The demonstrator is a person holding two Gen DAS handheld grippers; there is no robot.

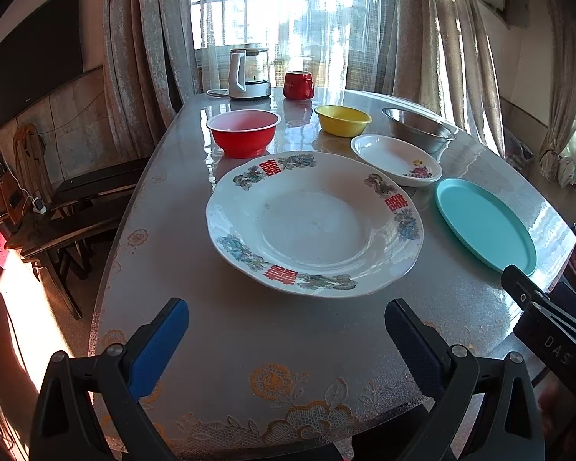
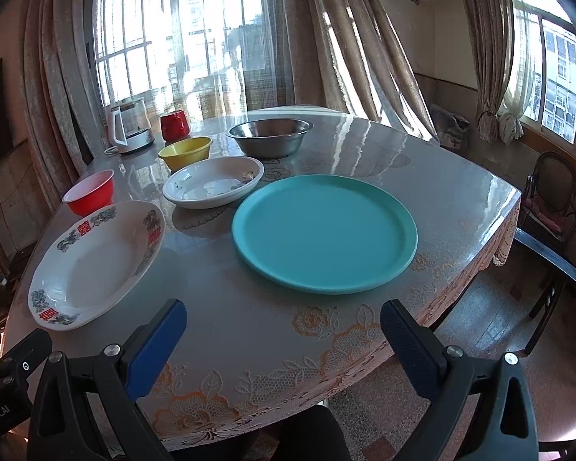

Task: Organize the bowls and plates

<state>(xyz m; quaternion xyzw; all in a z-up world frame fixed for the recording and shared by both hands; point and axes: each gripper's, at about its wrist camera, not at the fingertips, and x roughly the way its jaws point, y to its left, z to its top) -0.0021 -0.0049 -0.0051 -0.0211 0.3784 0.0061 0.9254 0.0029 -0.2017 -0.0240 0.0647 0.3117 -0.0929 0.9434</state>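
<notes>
- The large patterned plate (image 1: 314,223) lies flat at the centre of the left wrist frame, straight ahead of the left gripper (image 1: 287,340), near edge just above the blue fingertips (image 1: 161,340); it is round, so no long axis governs the approach.
- The teal plate (image 2: 324,234) sits the same way in the right wrist frame: centre, dead ahead of the right gripper (image 2: 283,340), apart from its tips.
- Both sets of jaws are released, spread wide, and grasp nothing.
- Judgement: each plate is nearer its own gripper, the patterned one to the left, the teal one to the right; either could be taken by its near rim with a forward, level reach.
- Between and beyond them, toward upper centre, rests the small white dish (image 2: 213,181), close beside the teal plate but apart from it.
- Farther back stand the red bowl (image 1: 243,131), yellow bowl (image 1: 343,120) and steel bowl (image 1: 418,128), all separate.
- At the bench (image 1: 249,338) far end are a kettle (image 1: 249,73) and red mug (image 1: 298,85).
</notes>
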